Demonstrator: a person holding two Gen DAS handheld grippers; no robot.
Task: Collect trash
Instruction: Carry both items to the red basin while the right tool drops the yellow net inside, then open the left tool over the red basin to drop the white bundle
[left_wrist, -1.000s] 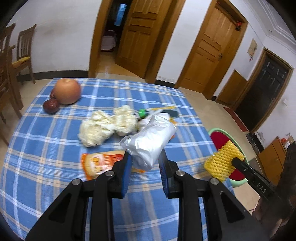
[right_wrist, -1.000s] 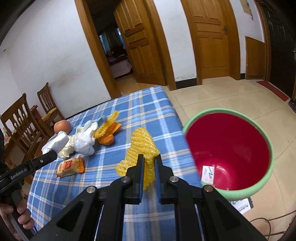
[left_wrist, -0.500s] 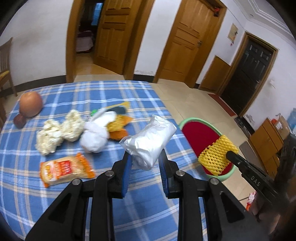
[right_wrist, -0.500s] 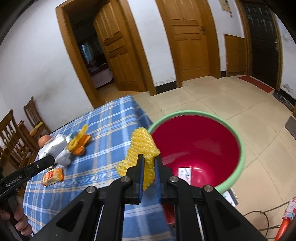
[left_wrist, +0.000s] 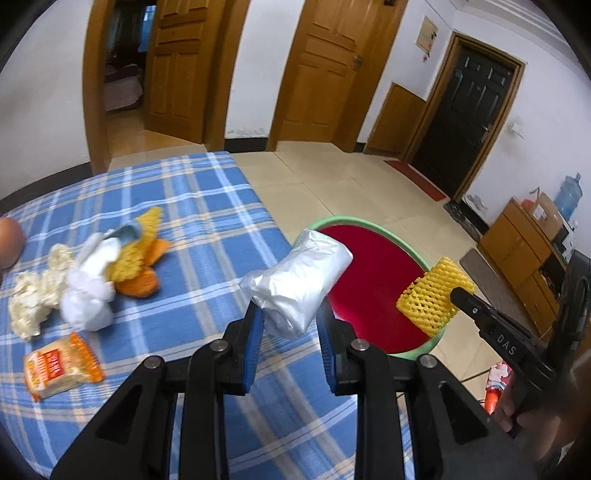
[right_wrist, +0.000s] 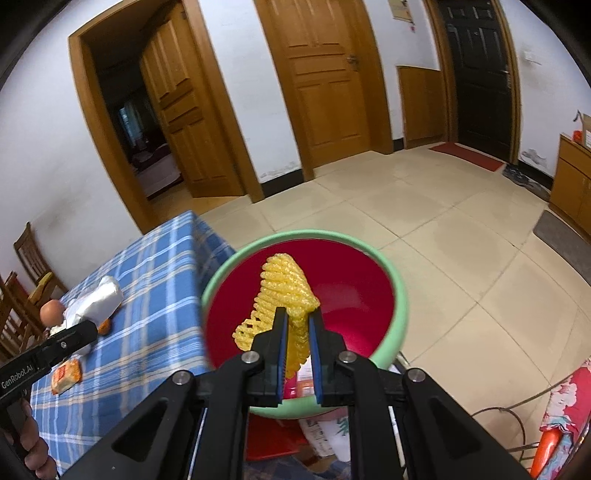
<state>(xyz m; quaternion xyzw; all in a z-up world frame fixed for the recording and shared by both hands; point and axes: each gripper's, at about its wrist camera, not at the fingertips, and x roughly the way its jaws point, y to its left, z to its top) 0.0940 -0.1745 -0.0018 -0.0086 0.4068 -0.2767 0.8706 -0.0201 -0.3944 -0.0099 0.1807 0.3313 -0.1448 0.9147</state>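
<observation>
With the right gripper (right_wrist: 296, 325) clamped on the yellow foam net (right_wrist: 284, 291) over the red bin (right_wrist: 397, 295), its jaws should part squarely above the opening, while the left gripper (left_wrist: 290, 323), clamped on the silver wrapper (left_wrist: 299, 282), brings it past the table (left_wrist: 207, 206) edge.

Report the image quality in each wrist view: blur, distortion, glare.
Left wrist view: the tissue wad and snack packet on the tablecloth are motion-smeared; the silver bag in the left gripper stays sharp. Right wrist view: fisheye bows the door frames; the bin rim blurs; the yellow foam net is crisp. No strong glare.
</observation>
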